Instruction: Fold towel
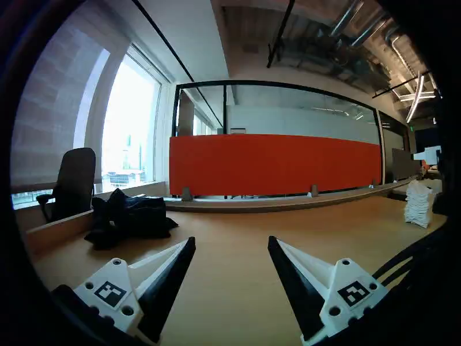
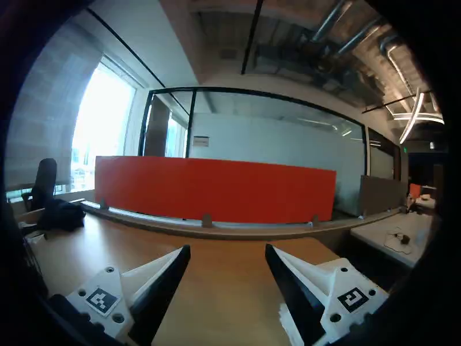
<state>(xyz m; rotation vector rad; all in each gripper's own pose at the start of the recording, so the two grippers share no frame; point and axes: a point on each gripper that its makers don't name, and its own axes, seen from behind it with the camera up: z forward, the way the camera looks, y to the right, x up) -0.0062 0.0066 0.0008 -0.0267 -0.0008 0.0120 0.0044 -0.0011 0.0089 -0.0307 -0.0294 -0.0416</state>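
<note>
While left gripper (image 1: 231,239) and right gripper (image 2: 227,247) are open and empty, only the top of the towel stack (image 1: 419,203) should be pinched.

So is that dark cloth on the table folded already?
No, it is bunched up. The dark cloth lies in a lumpy heap with uneven edges on the wooden table, no flat layers.

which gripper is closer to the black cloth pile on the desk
Left. The black cloth pile lies just ahead and left of the left gripper; from the right gripper it looks smaller, far off to the left.
</note>
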